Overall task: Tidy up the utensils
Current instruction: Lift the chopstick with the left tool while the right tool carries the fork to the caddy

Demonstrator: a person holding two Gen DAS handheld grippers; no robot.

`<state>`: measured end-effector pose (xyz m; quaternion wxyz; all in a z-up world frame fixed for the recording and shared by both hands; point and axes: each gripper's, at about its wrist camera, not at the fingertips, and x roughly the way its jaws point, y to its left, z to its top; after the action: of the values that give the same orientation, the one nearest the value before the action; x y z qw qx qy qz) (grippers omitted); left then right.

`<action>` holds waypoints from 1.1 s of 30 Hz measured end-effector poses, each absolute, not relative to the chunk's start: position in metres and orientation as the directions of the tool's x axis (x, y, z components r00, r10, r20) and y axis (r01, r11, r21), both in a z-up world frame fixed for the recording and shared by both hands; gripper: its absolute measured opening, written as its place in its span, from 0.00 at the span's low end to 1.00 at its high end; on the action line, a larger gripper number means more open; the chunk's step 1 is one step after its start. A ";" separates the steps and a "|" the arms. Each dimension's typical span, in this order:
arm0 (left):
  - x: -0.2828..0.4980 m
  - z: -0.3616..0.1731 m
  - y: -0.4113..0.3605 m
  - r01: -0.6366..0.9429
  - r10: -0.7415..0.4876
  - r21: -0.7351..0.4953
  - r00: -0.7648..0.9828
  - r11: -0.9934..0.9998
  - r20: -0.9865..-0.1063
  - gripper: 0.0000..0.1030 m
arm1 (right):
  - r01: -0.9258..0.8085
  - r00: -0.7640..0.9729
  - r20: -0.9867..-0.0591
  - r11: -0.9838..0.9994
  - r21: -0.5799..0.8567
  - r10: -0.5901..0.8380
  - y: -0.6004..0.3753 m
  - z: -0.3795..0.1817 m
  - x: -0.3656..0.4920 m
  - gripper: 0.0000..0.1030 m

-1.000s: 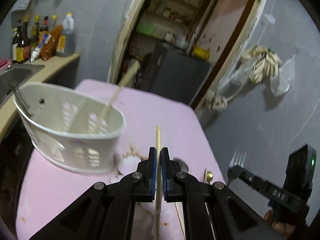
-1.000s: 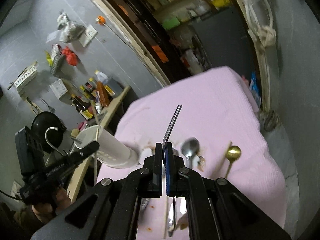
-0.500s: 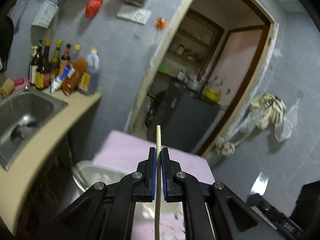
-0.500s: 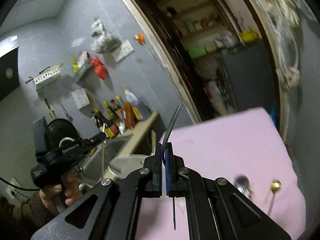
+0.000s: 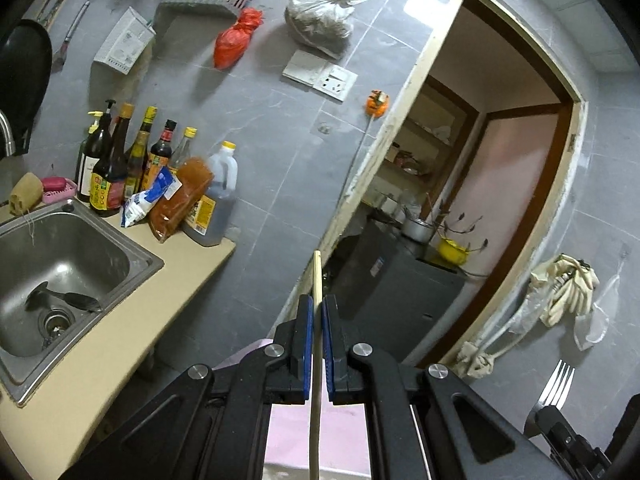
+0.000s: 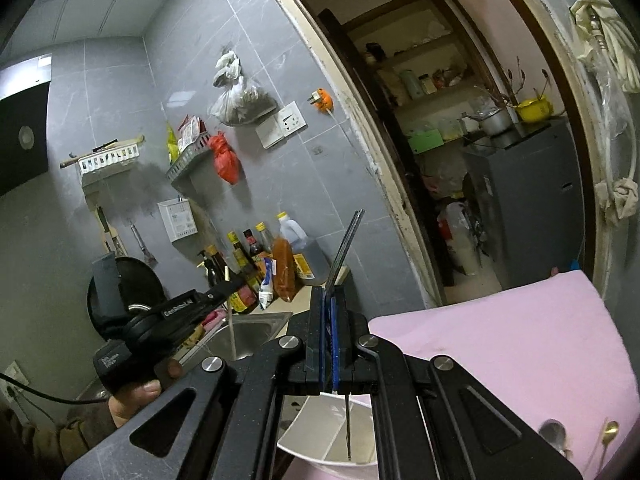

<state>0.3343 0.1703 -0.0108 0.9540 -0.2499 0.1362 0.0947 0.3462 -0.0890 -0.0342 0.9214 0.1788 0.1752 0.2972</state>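
My left gripper [image 5: 316, 310] is shut on a pale wooden chopstick [image 5: 317, 276] that stands upright between the blue pads and hangs down past them. My right gripper [image 6: 330, 300] is shut on a metal fork [image 6: 346, 240], seen edge-on, with its handle hanging over the white utensil basket [image 6: 316, 436] below. In the left wrist view the fork's tines [image 5: 558, 384] point up at the lower right. The right wrist view shows the left gripper [image 6: 228, 285] held by a hand [image 6: 132, 396], its chopstick [image 6: 232, 332] hanging over the sink side.
A pink-covered table [image 6: 520, 340] carries a silver spoon [image 6: 554, 432] and a gold spoon [image 6: 610, 432] at the lower right. To the left are a steel sink [image 5: 60, 264] and several sauce bottles [image 5: 120, 168] on the counter. An open doorway [image 5: 460, 200] lies ahead.
Both grippers have risen and tipped upward with their utensils. The table and basket have dropped toward the bottom of both views; the wall, sink and doorway now fill them.
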 end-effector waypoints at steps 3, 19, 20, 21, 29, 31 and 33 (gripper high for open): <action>0.342 -0.021 0.174 -0.268 0.133 -0.451 0.942 0.851 -0.309 0.05 | -0.480 0.766 -0.227 0.770 0.420 0.601 -0.078 -0.042 0.352 0.03; 0.351 -0.048 0.161 -0.329 0.231 -0.345 0.927 0.879 -0.295 0.05 | -0.431 0.752 -0.293 0.776 0.460 0.591 -0.058 -0.091 0.374 0.03; 0.350 -0.049 0.160 -0.327 0.230 -0.340 0.928 0.882 -0.294 0.05 | -0.432 0.748 -0.298 0.776 0.459 0.592 -0.056 -0.093 0.373 0.03; 0.351 -0.050 0.159 -0.324 0.227 -0.338 0.928 0.884 -0.295 0.05 | -0.433 0.746 -0.301 0.776 0.458 0.594 -0.055 -0.094 0.373 0.03; 0.346 -0.055 0.154 -0.300 0.190 -0.311 0.921 0.902 -0.339 0.05 | -0.438 0.727 -0.336 0.781 0.446 0.599 -0.053 -0.099 0.370 0.03; 0.342 -0.054 0.152 -0.295 0.186 -0.296 0.920 0.909 -0.346 0.05 | -0.437 0.723 -0.343 0.782 0.445 0.600 -0.055 -0.099 0.368 0.03; 0.339 -0.053 0.150 -0.289 0.178 -0.290 0.918 0.912 -0.355 0.05 | -0.436 0.718 -0.352 0.782 0.446 0.601 -0.055 -0.101 0.368 0.04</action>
<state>0.3394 0.1499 -0.0532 0.9642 -0.1708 0.1626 0.1209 0.3679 -0.0547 -0.1006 0.9113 0.1683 0.2456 0.2843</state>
